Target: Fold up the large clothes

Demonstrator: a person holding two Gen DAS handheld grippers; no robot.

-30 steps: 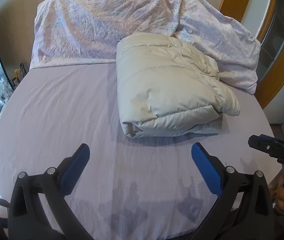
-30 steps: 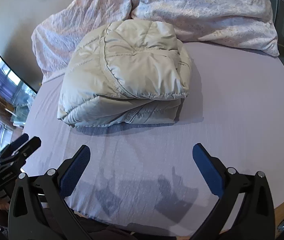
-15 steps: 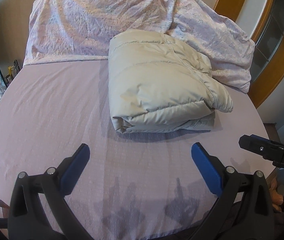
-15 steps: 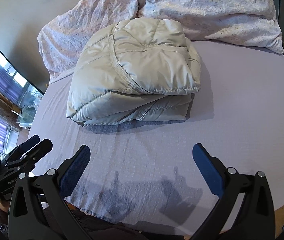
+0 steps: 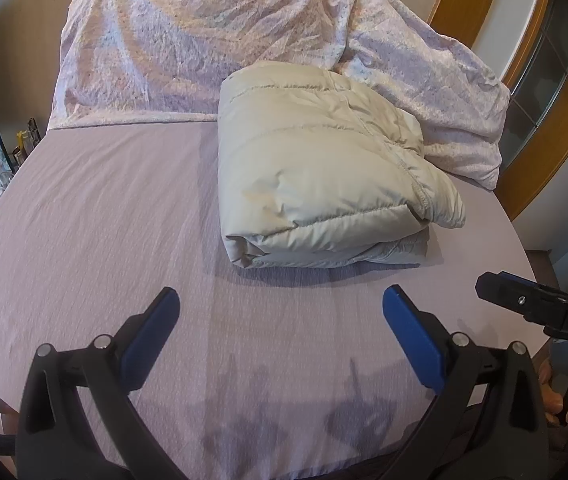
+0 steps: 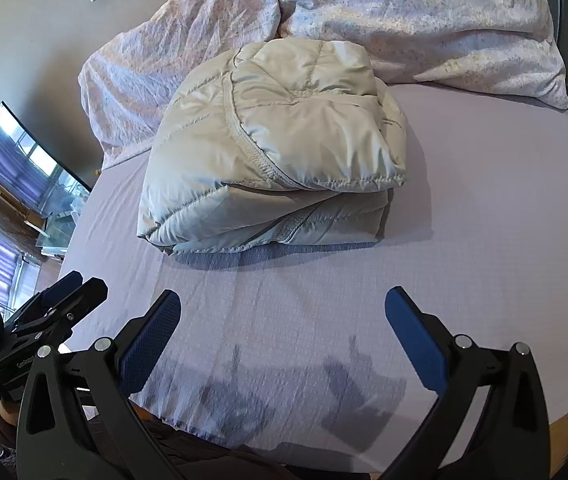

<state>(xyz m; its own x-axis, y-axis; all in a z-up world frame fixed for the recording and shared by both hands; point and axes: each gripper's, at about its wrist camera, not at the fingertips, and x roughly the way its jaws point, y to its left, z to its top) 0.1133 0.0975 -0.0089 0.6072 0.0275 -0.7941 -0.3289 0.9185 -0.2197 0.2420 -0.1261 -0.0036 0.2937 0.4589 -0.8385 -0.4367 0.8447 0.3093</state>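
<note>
The left gripper (image 5: 280, 320) is hovering with its blue-padded fingers (image 5: 411, 336) spread wide, holding nothing and touching nothing; the bare lilac sheet (image 5: 104, 220) is lying between and under them. The right gripper (image 6: 282, 320) is standing just as wide apart and empty above the same sheet's near edge. The folded cream puffer jacket (image 5: 323, 176) is sitting ahead of both, well apart from the fingertips: slightly right of the left gripper's centre line, slightly left of the right one's (image 6: 276, 148). Beyond the jacket, crumpled floral pillows (image 5: 204, 48) are lying against the wall, the jacket's far side touching them. Open sheet is stretching wide to the left gripper's left and to the right gripper's right. Each gripper is showing at the other's outer edge, beside the bed's rim.
</note>
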